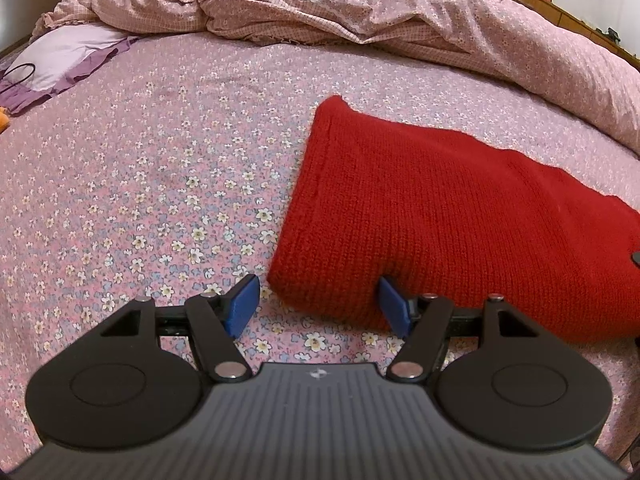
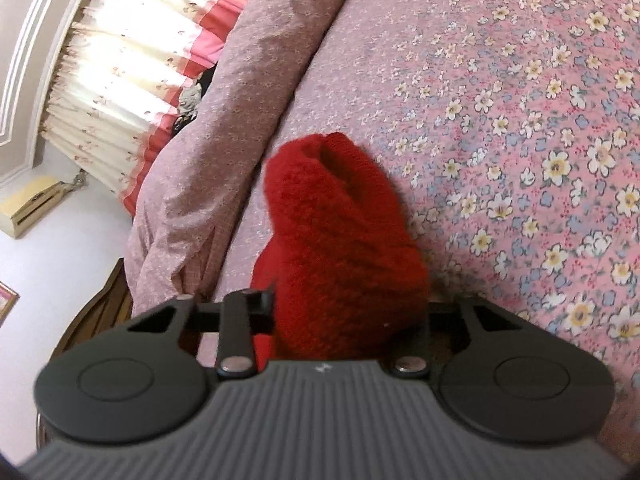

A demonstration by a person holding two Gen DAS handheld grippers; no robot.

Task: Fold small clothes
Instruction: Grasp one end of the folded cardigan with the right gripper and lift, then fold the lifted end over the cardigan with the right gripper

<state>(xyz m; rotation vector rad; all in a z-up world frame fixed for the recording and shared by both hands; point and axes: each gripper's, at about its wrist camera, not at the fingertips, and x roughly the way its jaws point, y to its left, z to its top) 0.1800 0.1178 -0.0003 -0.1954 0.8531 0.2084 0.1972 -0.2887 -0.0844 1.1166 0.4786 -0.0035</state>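
A red knitted garment (image 1: 440, 216) lies folded flat on the flowered bedsheet (image 1: 140, 168), right of centre in the left wrist view. My left gripper (image 1: 319, 305) stands open at the garment's near left corner. Its right blue pad (image 1: 394, 306) sits against the knit's edge, while the left pad (image 1: 244, 302) is over bare sheet. In the right wrist view a thick bunch of the red knit (image 2: 340, 240) rises between the jaws of my right gripper (image 2: 348, 312). The cloth fills the gap and hides the pads, so this gripper is shut on it.
A crumpled pink duvet (image 1: 360, 12) is heaped along the far side of the bed and runs down the edge (image 2: 224, 128). A lilac pillow (image 1: 64, 60) lies far left. Beyond the bed hang curtains (image 2: 132, 60), with a wooden bed frame (image 2: 104, 312) below.
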